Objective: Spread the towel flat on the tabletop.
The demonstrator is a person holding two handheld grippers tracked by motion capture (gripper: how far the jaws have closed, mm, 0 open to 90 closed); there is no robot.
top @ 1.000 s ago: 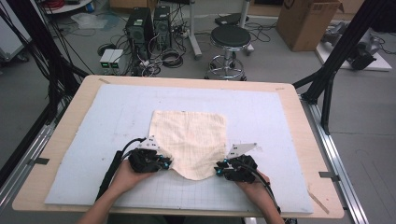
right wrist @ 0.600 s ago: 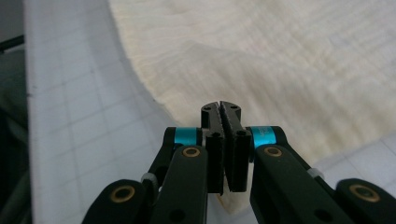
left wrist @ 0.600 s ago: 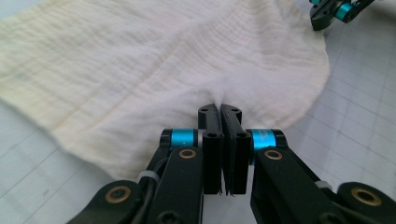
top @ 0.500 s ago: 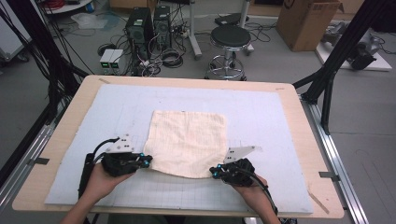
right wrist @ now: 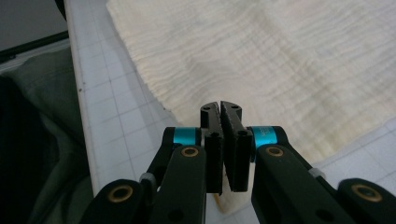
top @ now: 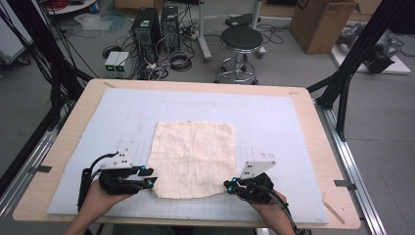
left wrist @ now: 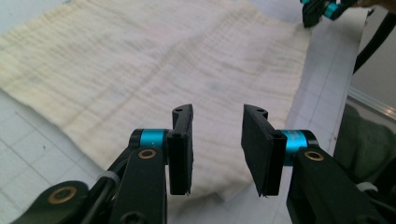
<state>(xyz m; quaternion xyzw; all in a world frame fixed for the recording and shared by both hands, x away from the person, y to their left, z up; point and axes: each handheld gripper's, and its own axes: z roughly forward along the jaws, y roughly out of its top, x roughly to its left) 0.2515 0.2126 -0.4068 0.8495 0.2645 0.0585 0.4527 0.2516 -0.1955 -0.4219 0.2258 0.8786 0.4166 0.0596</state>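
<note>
**Working the near edge of the cloth, right corner pinched, left corner free**

Reading nearest first. I am watching the right gripper (top: 229,185) at the near right corner of the cream cloth (top: 193,156); in the right gripper view its jaws are standing pressed together, and a bit of cloth (right wrist: 299,60) is poking out below them, so I am logging it as clamped on that corner.

I am seeing the left gripper (top: 150,177) just beside the near left corner. In the left gripper view its jaws are standing well apart with nothing between them, and the cloth (left wrist: 154,60) is lying straight ahead of and under the fingertips (left wrist: 180,140).

Farther out, the cloth is lying flat near the middle of the pale blue mat (top: 274,117), roughly square, with the near edge running left to right between the two grippers.

Judgement: the coming move is turning on the left gripper. The free corner is lying just forward of and inward from it, so it is the nearer one for that corner.
</note>
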